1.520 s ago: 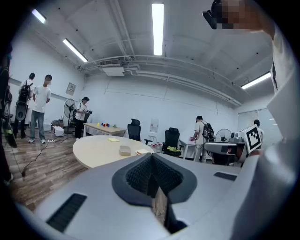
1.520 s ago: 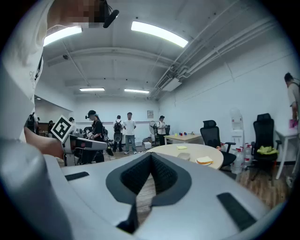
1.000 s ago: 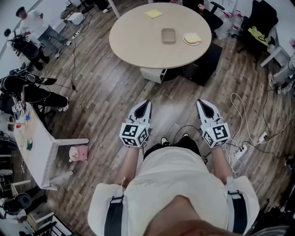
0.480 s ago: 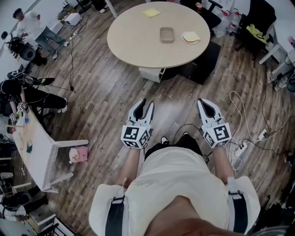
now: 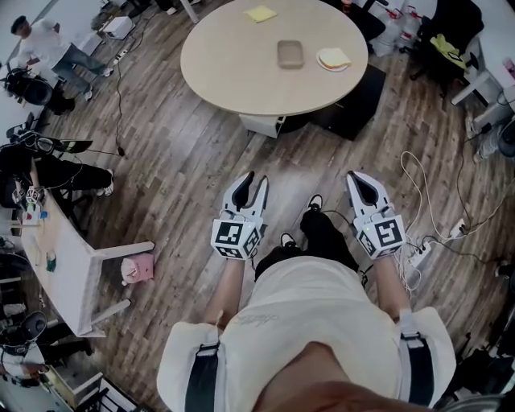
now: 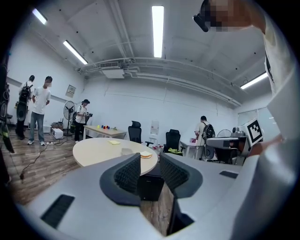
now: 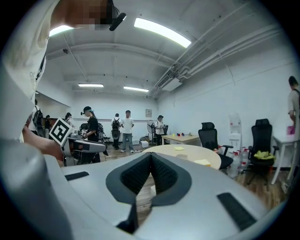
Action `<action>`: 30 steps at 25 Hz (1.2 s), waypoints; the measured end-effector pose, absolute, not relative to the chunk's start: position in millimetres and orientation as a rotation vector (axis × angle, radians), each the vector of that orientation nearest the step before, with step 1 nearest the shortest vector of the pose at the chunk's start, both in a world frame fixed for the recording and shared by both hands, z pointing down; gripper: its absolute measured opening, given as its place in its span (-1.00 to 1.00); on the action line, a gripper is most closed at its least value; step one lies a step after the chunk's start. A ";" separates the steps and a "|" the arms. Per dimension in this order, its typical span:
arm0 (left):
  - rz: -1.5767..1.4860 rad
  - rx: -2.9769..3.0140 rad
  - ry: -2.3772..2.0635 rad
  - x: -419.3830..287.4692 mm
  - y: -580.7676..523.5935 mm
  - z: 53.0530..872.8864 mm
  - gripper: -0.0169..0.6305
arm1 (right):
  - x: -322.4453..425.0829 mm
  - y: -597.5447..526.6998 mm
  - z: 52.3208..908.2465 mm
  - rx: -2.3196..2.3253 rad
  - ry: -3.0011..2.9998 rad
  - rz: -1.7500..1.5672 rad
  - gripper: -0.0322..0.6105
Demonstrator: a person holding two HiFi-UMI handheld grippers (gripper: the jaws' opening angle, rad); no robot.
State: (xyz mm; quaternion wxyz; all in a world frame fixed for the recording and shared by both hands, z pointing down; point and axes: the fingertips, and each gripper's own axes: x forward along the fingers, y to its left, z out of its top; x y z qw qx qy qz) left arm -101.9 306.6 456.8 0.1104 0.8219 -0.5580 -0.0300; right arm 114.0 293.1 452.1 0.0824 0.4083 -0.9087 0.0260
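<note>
2 hand-held grippers over wooden floor (image 5: 185, 161), both empty.
Left gripper (image 5: 253, 179): jaws apart. Right gripper (image 5: 358, 177): jaws together. Round table (image 5: 241, 80) well ahead, bearing grey tray (image 5: 290, 54) and yellow note (image 5: 260, 14).

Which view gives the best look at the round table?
The head view: it looks down on the round table, showing its whole top with a yellow pad, a grey tray and a small plate. Both gripper views show it far off and nearly edge-on beyond the jaws.
</note>
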 end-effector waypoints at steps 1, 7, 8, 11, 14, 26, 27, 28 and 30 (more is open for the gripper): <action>-0.084 2.411 -1.644 -103.0 301.4 457.9 -0.57 | 112.6 287.6 453.7 1.216 -2.717 0.086 -0.88; -0.050 2.405 -1.644 -101.3 255.5 450.6 -0.57 | 106.9 236.4 457.7 1.201 -2.764 0.136 -0.88; -0.046 2.408 -1.644 -100.4 244.7 448.0 -0.57 | 107.6 224.3 457.5 1.205 -2.774 0.140 -0.88; -0.028 2.409 -1.658 -100.4 209.5 446.7 -0.57 | 110.6 186.3 458.6 1.217 -2.789 0.126 -0.88; 0.004 2.403 -1.671 -100.1 174.7 448.6 -0.57 | 114.6 152.2 460.6 1.224 -2.797 0.137 -0.88; -0.013 2.379 -1.713 -82.0 73.4 438.2 -0.57 | 130.1 55.3 465.2 1.117 -2.793 0.141 -0.88; -0.012 2.370 -1.722 -80.9 68.8 438.3 -0.57 | 130.8 49.9 465.3 1.112 -2.797 0.146 -0.88; -0.009 2.361 -1.730 -79.9 64.3 438.9 -0.57 | 132.1 44.0 465.2 1.115 -2.800 0.149 -0.88; 0.005 2.342 -1.738 -79.7 58.5 441.3 -0.57 | 133.5 33.5 465.9 1.126 -2.805 0.161 -0.88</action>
